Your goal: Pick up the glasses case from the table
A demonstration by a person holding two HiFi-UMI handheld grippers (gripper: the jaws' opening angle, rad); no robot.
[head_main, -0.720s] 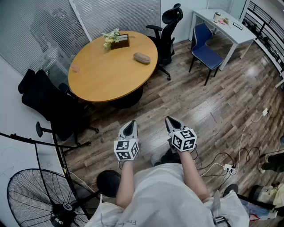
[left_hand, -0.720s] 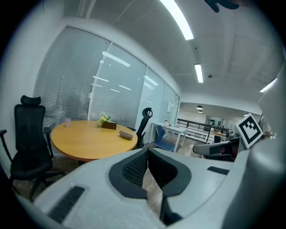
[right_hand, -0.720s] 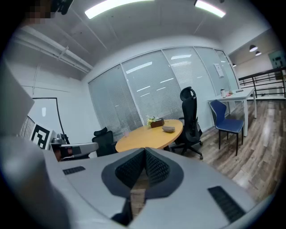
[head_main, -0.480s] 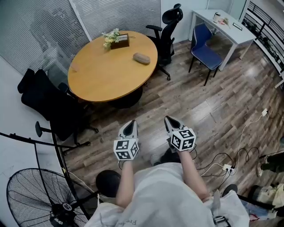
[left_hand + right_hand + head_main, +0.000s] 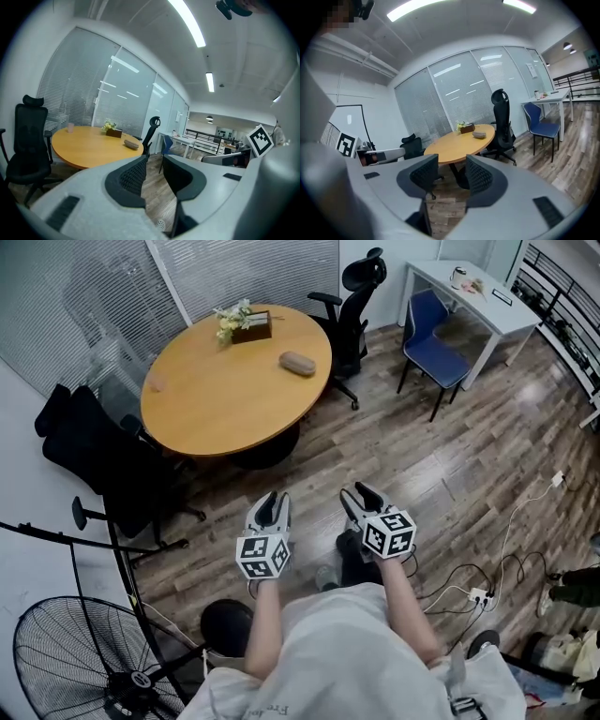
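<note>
Ahead, oblong glasses case (image 5: 297, 363) on round wooden table (image 5: 216, 404), left gripper (image 5: 271, 502), right gripper (image 5: 357, 496), ribbed jaws apart

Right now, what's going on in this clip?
A person stands on the floor, well short of the round table, with a claw in each hand. The left claw and right claw are both open and empty, aimed toward the table. The case lies on the table near the flowers, untouched.
</note>
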